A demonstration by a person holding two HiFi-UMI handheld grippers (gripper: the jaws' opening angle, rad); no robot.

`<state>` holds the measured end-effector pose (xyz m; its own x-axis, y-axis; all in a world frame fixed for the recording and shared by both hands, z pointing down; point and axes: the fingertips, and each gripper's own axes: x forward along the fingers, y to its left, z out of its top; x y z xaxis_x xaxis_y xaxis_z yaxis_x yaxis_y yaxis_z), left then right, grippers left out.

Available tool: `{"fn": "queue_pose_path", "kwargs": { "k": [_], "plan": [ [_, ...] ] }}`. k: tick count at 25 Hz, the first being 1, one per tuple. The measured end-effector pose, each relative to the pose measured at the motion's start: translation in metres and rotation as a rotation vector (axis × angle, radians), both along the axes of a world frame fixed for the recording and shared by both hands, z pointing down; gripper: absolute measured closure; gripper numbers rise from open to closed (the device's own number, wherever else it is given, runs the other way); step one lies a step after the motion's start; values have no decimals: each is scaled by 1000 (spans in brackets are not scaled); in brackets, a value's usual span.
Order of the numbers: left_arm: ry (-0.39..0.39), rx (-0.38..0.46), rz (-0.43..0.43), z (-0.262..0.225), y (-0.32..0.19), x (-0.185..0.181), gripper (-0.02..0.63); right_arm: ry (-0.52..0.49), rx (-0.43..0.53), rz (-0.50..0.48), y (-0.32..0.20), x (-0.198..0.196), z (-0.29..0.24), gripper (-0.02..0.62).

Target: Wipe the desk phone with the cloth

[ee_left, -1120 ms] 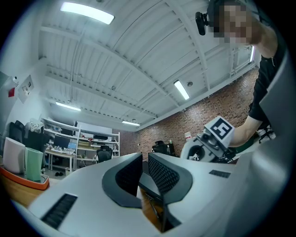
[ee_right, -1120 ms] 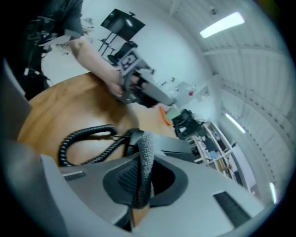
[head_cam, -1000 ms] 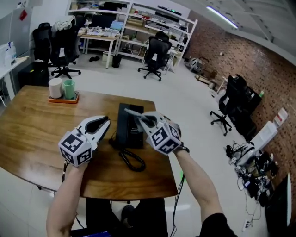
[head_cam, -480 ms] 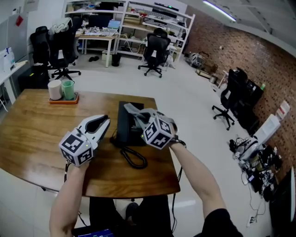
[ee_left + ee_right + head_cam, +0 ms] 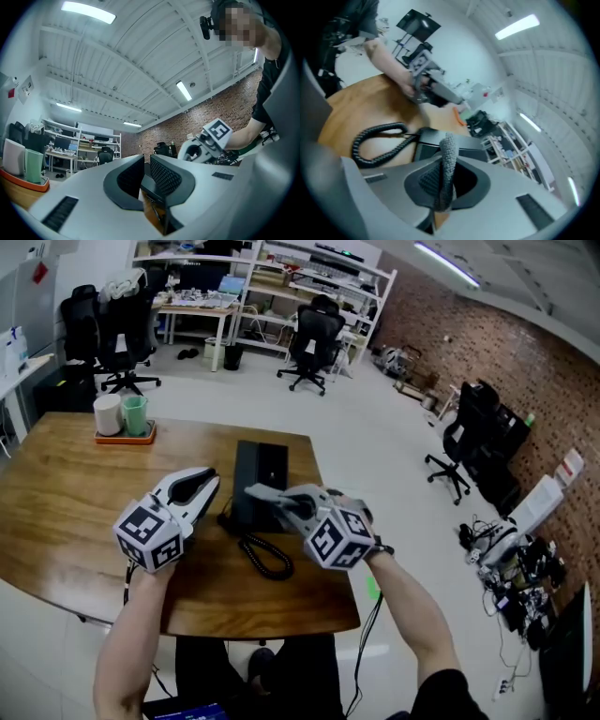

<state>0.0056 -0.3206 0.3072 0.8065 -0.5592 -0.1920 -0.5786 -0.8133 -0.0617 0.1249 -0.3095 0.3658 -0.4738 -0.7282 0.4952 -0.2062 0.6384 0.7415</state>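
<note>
A black desk phone (image 5: 260,474) lies on the wooden table (image 5: 56,493), its coiled cord (image 5: 263,556) trailing toward the near edge. My right gripper (image 5: 274,502) hovers over the phone's near end, shut on a grey cloth (image 5: 262,493). In the right gripper view the cloth (image 5: 448,164) stands pinched between the jaws, with the phone (image 5: 440,140) and cord (image 5: 375,140) beyond. My left gripper (image 5: 212,479) rests just left of the phone. Its jaws (image 5: 146,174) stand almost together with nothing gripped.
An orange tray (image 5: 123,437) with a white cup and a green cup stands at the table's far left. The table's right edge (image 5: 330,521) runs close beside the phone. Office chairs, desks and shelves fill the room behind.
The right gripper swept the cloth up over the phone and has come back toward its near end. The left gripper has barely moved.
</note>
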Motion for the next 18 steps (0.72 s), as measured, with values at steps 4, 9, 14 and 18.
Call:
{"fn": "queue_pose_path", "kwargs": {
  "k": [4, 9, 14, 18],
  "plan": [
    [3, -1, 2, 3, -1, 0, 578, -273, 107, 272, -92, 36, -51, 571],
    [9, -4, -1, 2, 2, 2, 578, -262, 117, 358, -142, 40, -46, 571],
    [-1, 2, 2, -2, 3, 4, 578, -179, 82, 298, -121, 33, -26, 571],
    [-9, 10, 3, -3, 2, 4, 578, -97, 59, 200, -69, 21, -5, 571]
  ]
}}
